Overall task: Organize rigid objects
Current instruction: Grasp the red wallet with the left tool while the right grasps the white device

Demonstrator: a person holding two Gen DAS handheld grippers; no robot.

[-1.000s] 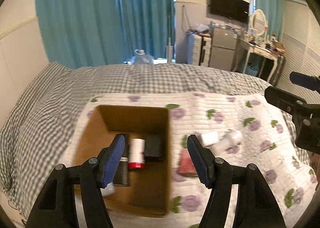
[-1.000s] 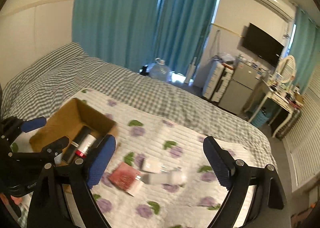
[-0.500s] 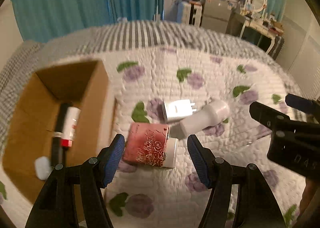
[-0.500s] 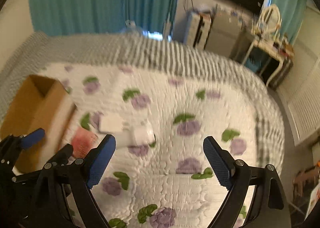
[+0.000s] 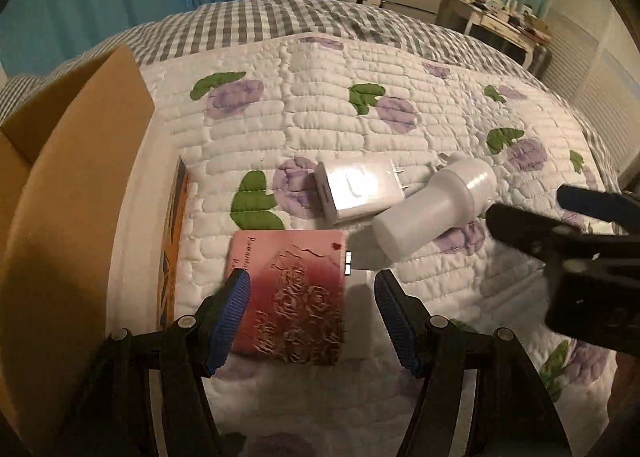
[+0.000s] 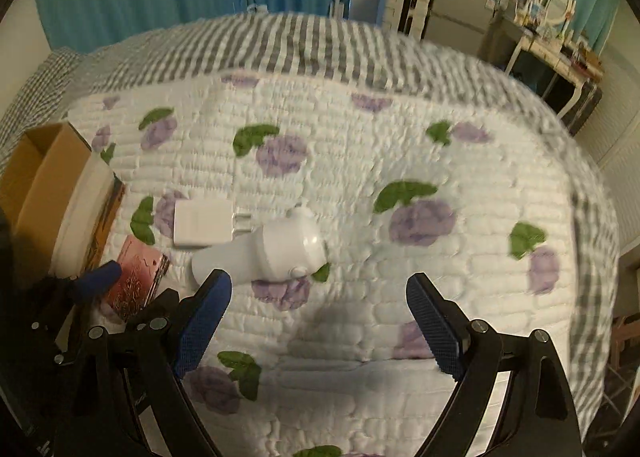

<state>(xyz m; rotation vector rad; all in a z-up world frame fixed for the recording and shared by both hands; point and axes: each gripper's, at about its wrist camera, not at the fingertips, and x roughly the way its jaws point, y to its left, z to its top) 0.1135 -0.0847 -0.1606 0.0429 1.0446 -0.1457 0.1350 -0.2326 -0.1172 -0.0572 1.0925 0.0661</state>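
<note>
**Both grippers hovering over the last items on the bed**

A bed [image 5: 248, 21] with a grey checked cover is carrying a white quilt [image 5: 360, 125] printed with purple flowers and green leaves. A cardboard box [image 5: 60, 177] is sitting on the quilt at the left, its inside hidden in both views.

The left gripper [image 5: 312, 317] is hanging low over a pink card case [image 5: 292, 289] embossed with roses, its jaws spread wide on either side of the case and gripping nothing. The case is lying flat on the quilt just beside the box.

The right gripper [image 6: 316, 329] is hovering above bare quilt with its jaws also spread and empty. Ahead of it and to its left, a white bottle [image 6: 264, 253] is lying on its side, and a white charger plug [image 6: 204, 223] is resting flat just beyond it, prongs pointing toward the bottle. Bottle and plug are lying close together, near the pink case.
</note>
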